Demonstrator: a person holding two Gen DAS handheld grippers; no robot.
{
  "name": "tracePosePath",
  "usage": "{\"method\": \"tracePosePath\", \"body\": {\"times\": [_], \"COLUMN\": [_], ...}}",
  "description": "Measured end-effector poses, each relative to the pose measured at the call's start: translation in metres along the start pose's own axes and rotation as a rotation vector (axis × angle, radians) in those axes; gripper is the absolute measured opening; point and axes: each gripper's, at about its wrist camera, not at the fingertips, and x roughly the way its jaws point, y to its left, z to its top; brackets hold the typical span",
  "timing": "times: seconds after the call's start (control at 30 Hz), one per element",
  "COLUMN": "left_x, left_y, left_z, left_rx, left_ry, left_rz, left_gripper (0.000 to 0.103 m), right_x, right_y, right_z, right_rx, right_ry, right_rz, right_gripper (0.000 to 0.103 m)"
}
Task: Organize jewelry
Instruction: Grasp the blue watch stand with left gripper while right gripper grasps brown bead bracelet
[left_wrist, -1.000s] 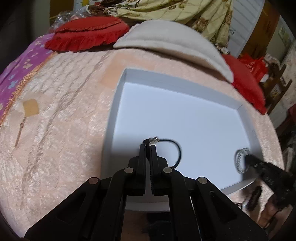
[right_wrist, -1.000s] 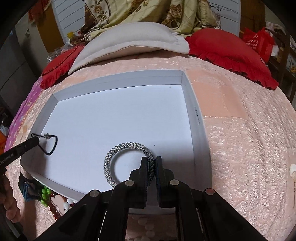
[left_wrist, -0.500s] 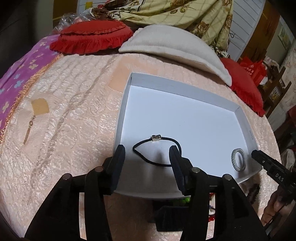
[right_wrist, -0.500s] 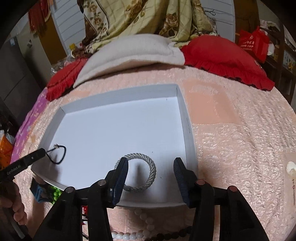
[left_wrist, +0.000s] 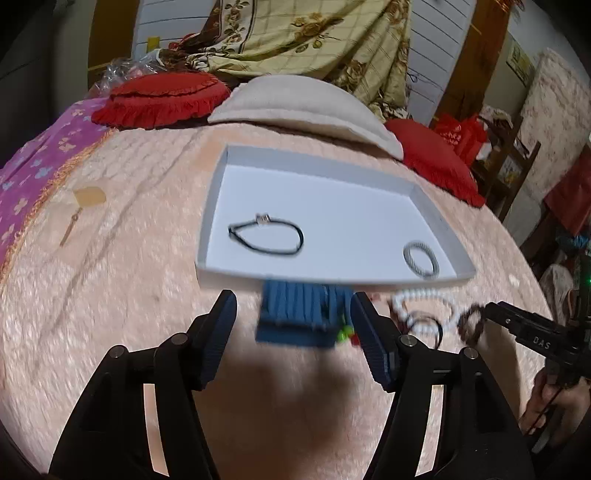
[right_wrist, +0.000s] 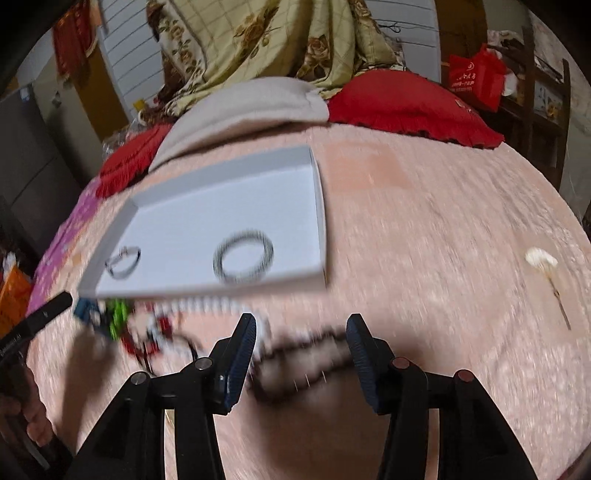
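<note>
A shallow white tray lies on the pink bedspread. In it are a thin black cord bracelet at the left and a silver woven bangle at the right. In front of the tray lie a blue ribbed piece, a white bead bracelet, a dark bead strand and green and red beads. My left gripper is open over the blue piece. My right gripper is open over the dark strand.
Red cushions and a beige pillow lie behind the tray. A small gold item lies on the bedspread at the left, a pale item at the right. Shelves and a red bag stand beside the bed.
Both grippers let go of the jewelry in the tray, opened, and pulled back toward me. The cord bracelet and bangle now lie free in the tray; the loose pile has come into view.
</note>
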Motion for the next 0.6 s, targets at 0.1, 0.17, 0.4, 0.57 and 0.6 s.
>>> {"method": "tracePosePath", "body": {"times": [0.1,0.17,0.4,0.57,0.6], "left_x": [0.005,0.010,0.024,0.022,0.024], "left_y": [-0.010,-0.013,-0.011,-0.018,-0.019], "left_z": [-0.006,-0.007,-0.006,-0.005,-0.006], "left_rx": [0.052,0.082,0.046,0.057,0.063], "left_ry": [0.003,0.003,0.021,0.002,0.007], "left_rz": [0.031,0.050,0.057,0.039,0.047], "left_gripper": [0.067,0.070,0.072,0.073,0.073], "right_x": [-0.012,-0.019,-0.007,-0.004,-0.004], "right_y": [-0.008,-0.011,-0.020,-0.008,-0.002], "right_z": [-0.019,-0.029,-0.046,-0.037,-0.034], "right_rx": [0.009,0.023,0.025,-0.023,-0.050], "right_ry": [-0.008,-0.013,0.054,0.016,0.000], "right_rz": [0.007,0.021,0.040,0.121,0.138], "right_gripper": [0.049,0.049,0.052,0.052,0.052]}}
